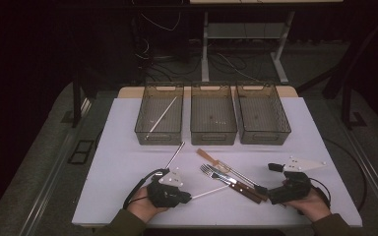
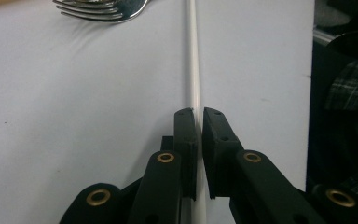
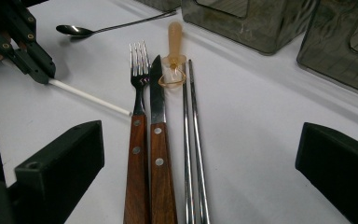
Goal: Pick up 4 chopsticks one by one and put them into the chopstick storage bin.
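My left gripper (image 1: 189,196) (image 2: 199,112) is shut on a white chopstick (image 1: 210,191) (image 2: 193,56) that lies on the white table and points toward the fork (image 1: 216,174) (image 3: 137,93). Beside the fork lie a wooden-handled knife (image 1: 231,183) (image 3: 157,102), a pair of metal chopsticks (image 1: 236,172) (image 3: 191,130) and an amber spoon (image 1: 205,156) (image 3: 173,51). My right gripper (image 1: 268,178) (image 3: 200,135) stands wide open just behind the handles, holding nothing. A metal spoon (image 1: 174,155) (image 3: 74,30) lies farther left.
Three translucent brown bins stand in a row at the back: left (image 1: 158,135), middle (image 1: 213,136) and right (image 1: 265,136). Another white chopstick (image 1: 163,114) lies in the left bin. The table's front edge is close under both hands.
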Demonstrator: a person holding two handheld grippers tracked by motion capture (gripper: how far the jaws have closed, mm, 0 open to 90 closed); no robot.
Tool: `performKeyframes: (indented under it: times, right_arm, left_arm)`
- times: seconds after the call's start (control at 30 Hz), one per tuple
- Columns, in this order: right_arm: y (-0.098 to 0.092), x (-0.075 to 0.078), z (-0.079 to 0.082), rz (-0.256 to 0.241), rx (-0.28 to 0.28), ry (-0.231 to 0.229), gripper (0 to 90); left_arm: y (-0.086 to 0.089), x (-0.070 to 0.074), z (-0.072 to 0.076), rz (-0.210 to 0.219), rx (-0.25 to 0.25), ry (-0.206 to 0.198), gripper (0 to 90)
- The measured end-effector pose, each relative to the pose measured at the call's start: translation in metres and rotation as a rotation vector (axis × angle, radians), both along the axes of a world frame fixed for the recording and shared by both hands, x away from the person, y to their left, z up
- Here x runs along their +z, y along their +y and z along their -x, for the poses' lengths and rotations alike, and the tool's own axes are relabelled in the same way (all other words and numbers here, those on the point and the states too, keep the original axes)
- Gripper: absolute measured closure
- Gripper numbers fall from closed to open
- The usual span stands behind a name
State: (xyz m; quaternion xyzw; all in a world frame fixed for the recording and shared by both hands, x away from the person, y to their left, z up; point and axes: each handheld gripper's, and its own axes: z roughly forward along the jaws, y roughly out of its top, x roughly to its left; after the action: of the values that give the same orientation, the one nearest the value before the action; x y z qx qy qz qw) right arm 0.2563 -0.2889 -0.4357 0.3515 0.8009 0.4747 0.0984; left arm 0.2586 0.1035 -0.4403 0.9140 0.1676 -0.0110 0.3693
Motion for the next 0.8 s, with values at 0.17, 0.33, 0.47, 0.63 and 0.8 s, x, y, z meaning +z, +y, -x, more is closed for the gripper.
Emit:
performKeyframes:
  times: [0.17,0.33,0.47,0.63,0.8]
  right_arm:
    - [0.000,0.000,0.000,-0.002,-0.001,0.002,1.3]
    - [0.000,0.000,0.000,0.001,-0.001,0.000,1.3]
    - [0.000,0.000,0.000,0.001,-0.001,0.000,1.3]
    - [0.000,0.000,0.000,0.002,-0.001,0.000,1.3]
    - [0.000,0.000,-0.001,0.002,0.000,0.001,1.3]
  left_arm:
    - [0.002,0.002,-0.001,0.026,0.024,0.009,84.2]
    - [0.006,0.006,-0.003,0.060,0.056,0.011,84.2]
    - [0.008,0.008,-0.005,0.079,0.074,0.019,84.2]
    - [0.010,0.012,-0.006,0.105,0.089,0.011,84.2]
    - [0.013,0.018,-0.008,0.142,0.110,0.001,84.2]
